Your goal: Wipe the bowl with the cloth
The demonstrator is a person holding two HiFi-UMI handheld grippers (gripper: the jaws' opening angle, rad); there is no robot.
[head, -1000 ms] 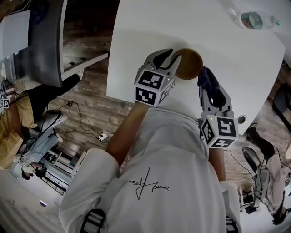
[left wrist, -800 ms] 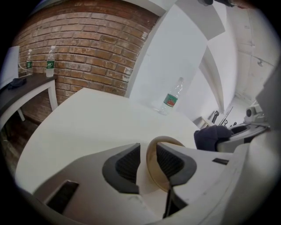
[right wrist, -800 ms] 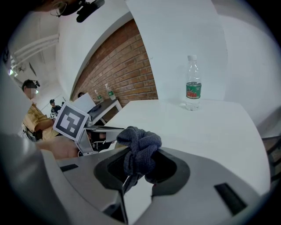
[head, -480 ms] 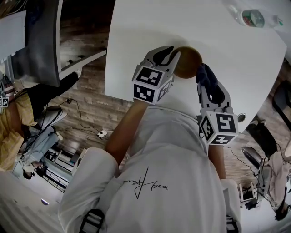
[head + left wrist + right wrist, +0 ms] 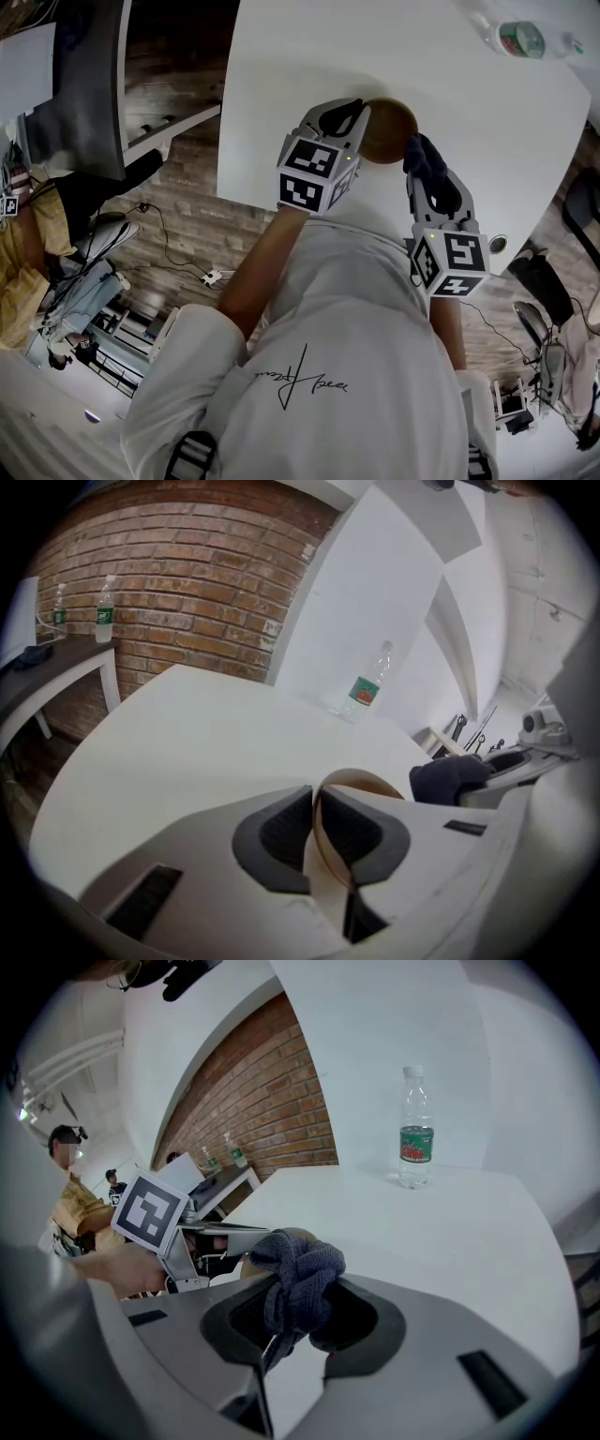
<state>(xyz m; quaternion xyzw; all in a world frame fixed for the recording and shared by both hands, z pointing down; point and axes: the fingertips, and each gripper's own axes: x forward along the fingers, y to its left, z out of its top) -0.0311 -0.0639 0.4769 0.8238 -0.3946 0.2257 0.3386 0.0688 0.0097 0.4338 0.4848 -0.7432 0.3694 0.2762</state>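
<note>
A brown wooden bowl (image 5: 392,128) stands on the white table (image 5: 469,122) near its front edge. My left gripper (image 5: 360,112) reaches it from the left. Its jaws have just been closing, and in the left gripper view the pads pinch the thin bowl rim (image 5: 361,780) between them, one inside and one outside. My right gripper (image 5: 424,165) hovers just right of the bowl, shut on a bunched dark blue cloth (image 5: 424,155). In the right gripper view the cloth (image 5: 295,1269) bulges up out of the jaws, with the left gripper's marker cube (image 5: 148,1211) beyond it.
A water bottle (image 5: 520,39) lies at the table's far right corner. A dark desk (image 5: 89,84) stands to the left over the wood floor, and a person in yellow (image 5: 28,253) sits there. The table's front edge (image 5: 246,199) runs right under my grippers.
The left jaws have closed from wide open onto the bowl's rim. Both grippers and the bowl have stayed about where they were.
</note>
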